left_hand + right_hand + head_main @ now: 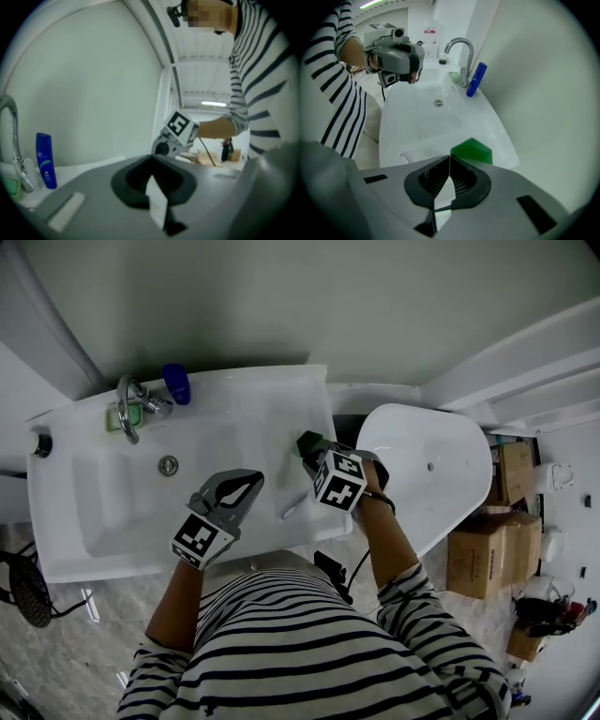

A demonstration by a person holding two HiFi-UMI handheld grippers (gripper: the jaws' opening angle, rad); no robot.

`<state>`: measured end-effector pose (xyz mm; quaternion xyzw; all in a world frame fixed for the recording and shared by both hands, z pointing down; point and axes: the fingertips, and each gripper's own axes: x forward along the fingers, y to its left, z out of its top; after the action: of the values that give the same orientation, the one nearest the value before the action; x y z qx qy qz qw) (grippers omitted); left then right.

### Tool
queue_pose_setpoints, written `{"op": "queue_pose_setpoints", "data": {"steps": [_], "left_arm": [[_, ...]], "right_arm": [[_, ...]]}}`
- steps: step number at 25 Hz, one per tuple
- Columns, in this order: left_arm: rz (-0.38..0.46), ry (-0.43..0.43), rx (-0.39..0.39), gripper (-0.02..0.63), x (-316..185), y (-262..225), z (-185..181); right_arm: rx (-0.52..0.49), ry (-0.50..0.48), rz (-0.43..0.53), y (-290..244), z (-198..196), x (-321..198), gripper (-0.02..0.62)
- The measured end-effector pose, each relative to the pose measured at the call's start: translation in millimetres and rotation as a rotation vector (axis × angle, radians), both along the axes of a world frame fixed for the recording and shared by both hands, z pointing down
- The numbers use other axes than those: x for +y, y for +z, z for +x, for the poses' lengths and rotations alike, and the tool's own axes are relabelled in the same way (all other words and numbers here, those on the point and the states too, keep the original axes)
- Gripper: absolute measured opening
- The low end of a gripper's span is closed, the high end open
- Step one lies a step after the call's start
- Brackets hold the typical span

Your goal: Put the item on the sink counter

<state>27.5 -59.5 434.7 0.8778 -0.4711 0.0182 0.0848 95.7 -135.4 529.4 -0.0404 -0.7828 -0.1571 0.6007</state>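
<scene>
My right claw (449, 158) has its jaws pressed together with nothing between them, and it points steeply down at the white sink counter (490, 123). Just past the tips, apart from them, is the small, glossy green block (472, 151) with a sloped top. It rests flat on the counter close to the right edge, about midway between front and back. I take this to be the item, so the main part of the job looks done: it is on the counter and I have no grip on it.

A slim pale thing lies near the front right corner, and I can't tell what it is.

My left claw (151, 164) is also closed and empty. It is held about level above the front edge, on the basin side, well apart from the block.

At the back left corner are the curved chrome faucet (131, 404) and, just beside it along the back edge, the upright blue plastic bottle (176, 383).

What is left, as I judge it, is only to take the right claw away without knocking the block off that edge.
</scene>
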Motion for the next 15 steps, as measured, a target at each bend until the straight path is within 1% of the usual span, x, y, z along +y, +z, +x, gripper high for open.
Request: {"op": "queue_pose_setpoints", "data": {"steps": [8,12,15], "left_arm": [[0.002,-0.053,-0.007,0.006,4,-3,-38],[0.001,-0.077,-0.008,0.006,8,-2,-58],[-0.005,-0.093,-0.006,0.007,11,0,-72]], "right_arm": [[-0.033,-0.099,0.013,-28,-65,-8,0.012],[-0.043,-0.145,0.026,-35,-97,-11,0.012],[-0.046,-0.183,0.017,-36,-120,-14,0.012]]}}
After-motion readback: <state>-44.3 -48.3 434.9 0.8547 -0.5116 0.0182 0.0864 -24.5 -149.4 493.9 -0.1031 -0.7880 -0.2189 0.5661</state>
